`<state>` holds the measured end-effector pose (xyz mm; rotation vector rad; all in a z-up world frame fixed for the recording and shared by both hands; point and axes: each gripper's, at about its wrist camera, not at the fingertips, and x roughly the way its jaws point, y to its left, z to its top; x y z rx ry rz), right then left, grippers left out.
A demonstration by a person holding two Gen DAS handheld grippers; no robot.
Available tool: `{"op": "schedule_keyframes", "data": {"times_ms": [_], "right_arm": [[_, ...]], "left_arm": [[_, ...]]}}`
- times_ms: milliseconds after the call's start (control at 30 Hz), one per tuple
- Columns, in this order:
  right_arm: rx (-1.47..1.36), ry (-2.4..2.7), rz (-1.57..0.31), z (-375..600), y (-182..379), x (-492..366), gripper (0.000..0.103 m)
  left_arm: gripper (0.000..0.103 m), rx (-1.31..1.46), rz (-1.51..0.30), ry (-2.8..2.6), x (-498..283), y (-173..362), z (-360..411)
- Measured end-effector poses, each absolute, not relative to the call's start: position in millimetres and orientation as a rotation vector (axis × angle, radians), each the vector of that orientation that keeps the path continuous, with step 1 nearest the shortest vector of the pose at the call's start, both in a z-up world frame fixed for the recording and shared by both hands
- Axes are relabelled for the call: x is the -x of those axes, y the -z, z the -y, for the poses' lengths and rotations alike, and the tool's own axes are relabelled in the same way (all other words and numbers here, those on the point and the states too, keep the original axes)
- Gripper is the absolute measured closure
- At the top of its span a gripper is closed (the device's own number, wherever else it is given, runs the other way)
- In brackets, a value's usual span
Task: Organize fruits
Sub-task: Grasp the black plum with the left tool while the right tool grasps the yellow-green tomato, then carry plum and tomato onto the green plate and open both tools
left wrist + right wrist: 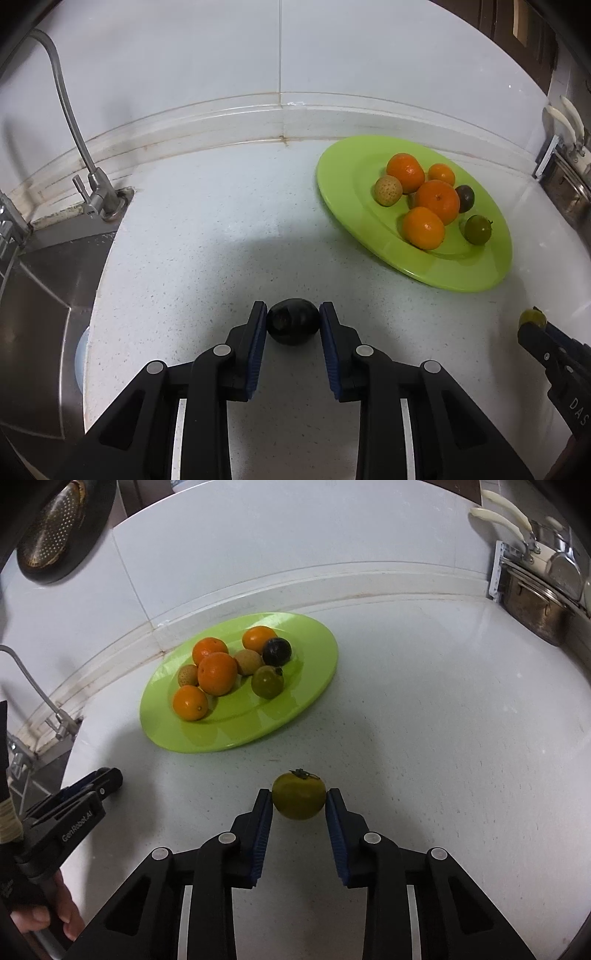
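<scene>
**Double pinch on the counter**

Fruit sat in both tools at once. The left gripper [293, 320] pinched a dark round fruit [292, 320] resting on the speckled counter [221, 240]; the right gripper [299, 800] clamped a green stemmed fruit [299, 794], pads pressed on each side. The green plate [314, 679], already carrying oranges [217, 673] and smaller fruit, lay just beyond. Best play, I'd judge: lift straight, keep the squeeze gentle, clear the rim, and set each down in a bare patch.

counter [424, 716] | white speckled | bears green plate [306, 686], dark fruit [293, 320]
</scene>
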<state>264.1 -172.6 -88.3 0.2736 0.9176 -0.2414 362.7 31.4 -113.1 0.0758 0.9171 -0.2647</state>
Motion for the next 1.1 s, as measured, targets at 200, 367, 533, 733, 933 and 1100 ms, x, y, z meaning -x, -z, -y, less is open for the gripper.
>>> {"op": "schedule_keyframes", "data": {"times_ms": [200,367,533,733,933,1100], "right_arm": [[-0.274,0.181,-0.886,168.0,80.1,-263.8,0.072],[-0.264,0.136,-0.860,167.3,72.5,-260.9,0.072],[-0.238,0.075,-0.829,166.5,59.9,-255.4,0.072],[-0.211,0.025,-0.783,166.3,38.3,-247.6,0.072],[-0.198,-0.005,-0.749,165.5,22.3,-241.6,0.072],[-0.190,-0.023,-0.719,166.4,9.8,-237.3,0.072]], "left_arm": [[0.074,-0.084,-0.866,0.312,-348.0,100.7,-33.7],[0.074,-0.118,-0.825,0.345,-329.4,86.3,-33.0],[0.074,-0.106,-0.797,0.373,-312.2,71.4,-32.0],[0.074,-0.091,-0.762,0.412,-294.7,50.9,-28.9],[0.074,-0.115,-0.704,0.430,-281.2,29.9,-23.4],[0.074,-0.120,-0.668,0.449,-276.8,15.0,-19.2]]}}
